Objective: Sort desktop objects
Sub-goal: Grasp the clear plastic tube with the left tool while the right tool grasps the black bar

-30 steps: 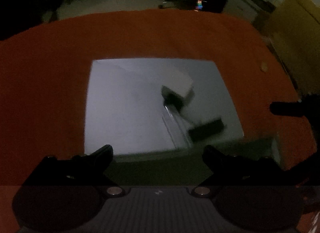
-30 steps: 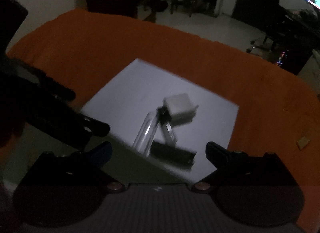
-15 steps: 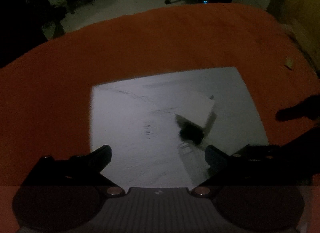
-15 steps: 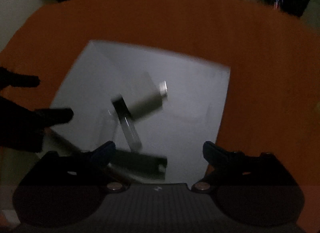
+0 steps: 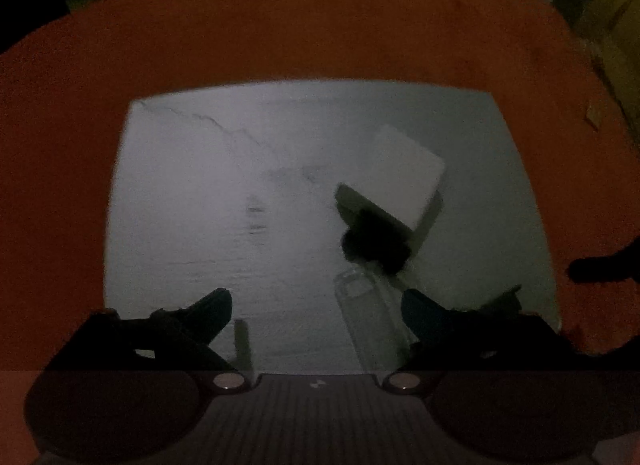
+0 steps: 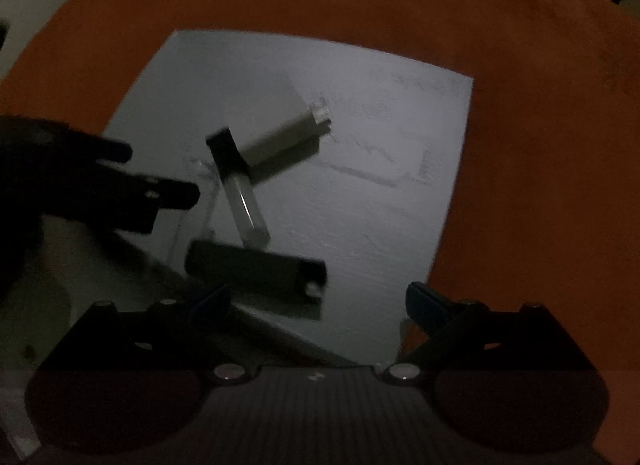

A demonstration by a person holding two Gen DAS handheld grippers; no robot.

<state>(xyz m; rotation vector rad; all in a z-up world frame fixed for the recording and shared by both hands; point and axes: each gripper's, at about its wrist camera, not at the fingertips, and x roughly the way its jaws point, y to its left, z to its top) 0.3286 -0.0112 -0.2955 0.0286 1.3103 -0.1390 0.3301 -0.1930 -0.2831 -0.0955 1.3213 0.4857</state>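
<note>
Orange tablecloth [image 5: 320, 25], white sheet [image 5: 240, 185]; both claws [image 5: 316, 305] [image 6: 318, 297] low, wide-spread.

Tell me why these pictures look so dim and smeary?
Left wrist view: very dim room, only the pale sheet catches light, and the orange cloth bulges from fisheye distortion. Right wrist view: equally dark, with motion blur smearing the dark flat object and the white block.

Dim indoor room, likely a home or home office. Table [image 5: 320, 25] under orange cloth with a white sheet [image 5: 240, 185] on it; bare pale floor [image 6: 24, 25] beyond; dark furniture along far edge, details unreadable.
</note>
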